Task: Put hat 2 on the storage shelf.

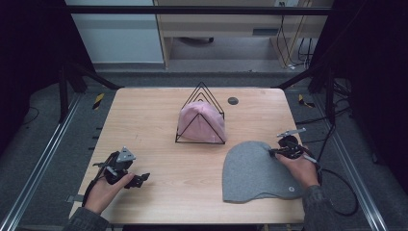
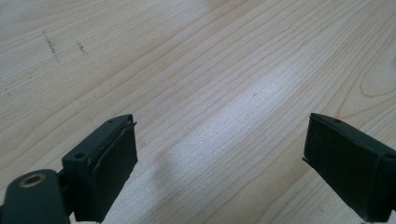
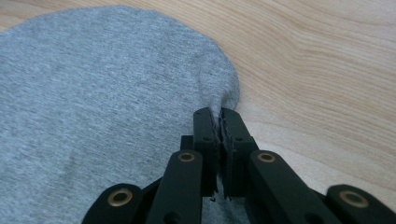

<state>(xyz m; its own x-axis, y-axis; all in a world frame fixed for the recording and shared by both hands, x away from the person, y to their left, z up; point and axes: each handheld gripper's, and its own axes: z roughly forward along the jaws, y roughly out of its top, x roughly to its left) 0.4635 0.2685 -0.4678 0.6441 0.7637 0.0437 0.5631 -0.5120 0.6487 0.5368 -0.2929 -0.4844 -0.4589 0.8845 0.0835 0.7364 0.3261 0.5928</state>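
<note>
Right gripper (image 3: 219, 116) has its jaws pinching the grey beanie (image 1: 255, 171) edge, probably to lift it toward the wire rack (image 1: 202, 115) just behind, while left gripper (image 2: 219, 154) idles spread wide.

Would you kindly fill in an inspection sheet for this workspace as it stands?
Surface: light wooden table, with a small dark round spot near its far edge.
Job's things: flat grey knitted beanie lying at the right; pink knitted beanie resting in a black triangular wire rack.
Clutter: nothing seen.
Grippers: right gripper shut on the grey beanie's edge, fabric puckered between the pads; left gripper open above bare wood.
Cables: black cable trailing from the right gripper off the table edge; more cables hang at the far wall.
Surroundings: grey floor, metal rails, wooden furniture behind.
</note>
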